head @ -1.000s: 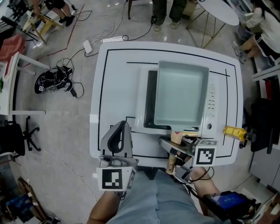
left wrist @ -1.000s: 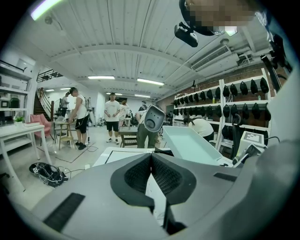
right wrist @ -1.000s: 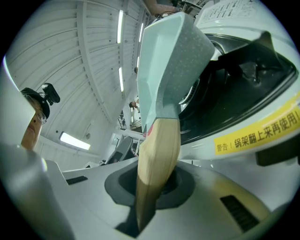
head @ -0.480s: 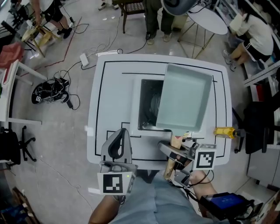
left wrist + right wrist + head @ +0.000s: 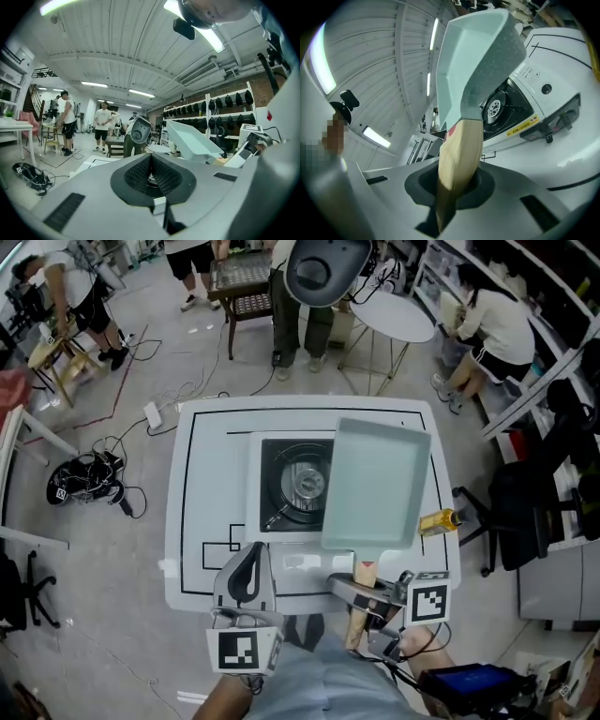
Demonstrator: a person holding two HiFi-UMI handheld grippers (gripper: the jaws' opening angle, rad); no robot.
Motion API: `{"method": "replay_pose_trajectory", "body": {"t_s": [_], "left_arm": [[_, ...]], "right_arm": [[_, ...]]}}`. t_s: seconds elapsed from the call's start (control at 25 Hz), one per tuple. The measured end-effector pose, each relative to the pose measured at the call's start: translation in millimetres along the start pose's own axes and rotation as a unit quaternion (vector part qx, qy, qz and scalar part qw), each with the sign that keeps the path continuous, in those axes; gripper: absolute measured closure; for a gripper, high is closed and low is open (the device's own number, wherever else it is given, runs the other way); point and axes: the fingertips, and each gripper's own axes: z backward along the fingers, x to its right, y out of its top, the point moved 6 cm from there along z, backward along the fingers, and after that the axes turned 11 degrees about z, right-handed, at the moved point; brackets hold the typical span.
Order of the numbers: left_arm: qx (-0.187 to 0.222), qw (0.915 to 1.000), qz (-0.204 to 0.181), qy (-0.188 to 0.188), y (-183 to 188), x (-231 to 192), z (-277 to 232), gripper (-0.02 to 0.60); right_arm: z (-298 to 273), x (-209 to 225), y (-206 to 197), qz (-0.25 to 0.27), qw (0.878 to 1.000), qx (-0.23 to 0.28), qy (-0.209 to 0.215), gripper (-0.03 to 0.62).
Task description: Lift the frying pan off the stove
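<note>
Right claw (image 5: 454, 187) grips the wooden handle (image 5: 360, 607) of a pale square pan (image 5: 375, 484), raised clear above the stove (image 5: 298, 482) on the desk (image 5: 202, 484). Left claw (image 5: 152, 171) is closed, empty. The pan looks stiff and front-heavy; the handle suits holding

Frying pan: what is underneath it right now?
The frying pan hangs lifted over the stove's right side. The burner shows just left of it. In the head view the pan covers the stove's right part, so anything there is hidden.
</note>
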Motion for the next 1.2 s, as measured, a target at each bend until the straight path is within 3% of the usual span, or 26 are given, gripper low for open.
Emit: {"method": "replay_pose_trajectory", "body": {"t_s": [0.44,1.2], "left_arm": [[0.006,0.9995,-0.009,-0.028,0,42,30,0.563],[0.017,0.9988,-0.023,-0.041,3,60,36,0.563]], "right_arm": [[40,-23,-29,0.005,1.000,0.006,-0.005,0.531],[53,-28,-41,0.015,1.000,0.007,0.003,0.531]]}}
